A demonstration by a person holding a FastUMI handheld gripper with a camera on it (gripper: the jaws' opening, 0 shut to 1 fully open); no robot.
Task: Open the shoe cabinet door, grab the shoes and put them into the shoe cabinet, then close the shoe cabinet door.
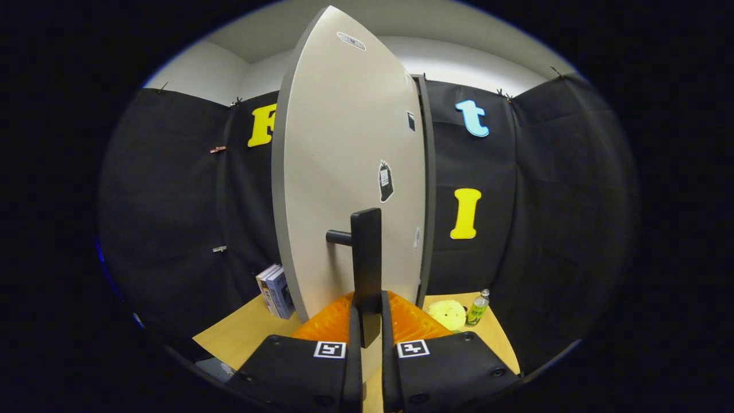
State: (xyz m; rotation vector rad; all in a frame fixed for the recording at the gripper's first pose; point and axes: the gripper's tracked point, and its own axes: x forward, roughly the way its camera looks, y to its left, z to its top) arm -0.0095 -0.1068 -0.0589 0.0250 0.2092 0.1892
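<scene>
Books (pixel 275 291) stand at the far left of the bench (pixel 241 335), beside the door (pixel 344 172). The gripper (pixel 367 330) is closed on the door's black handle (pixel 367 264), both fingers pressing its lower end. To the right sit a yellow toy (pixel 448 314) and a bottle (pixel 477 307).

The gripper (pixel 367 321) has two black fingers (pixel 298 367) with broad, matte, rounded housings. Each carries a small white square tag with a black pattern near its inner top corner, and dark round screws sit along the outer housing edges.
</scene>
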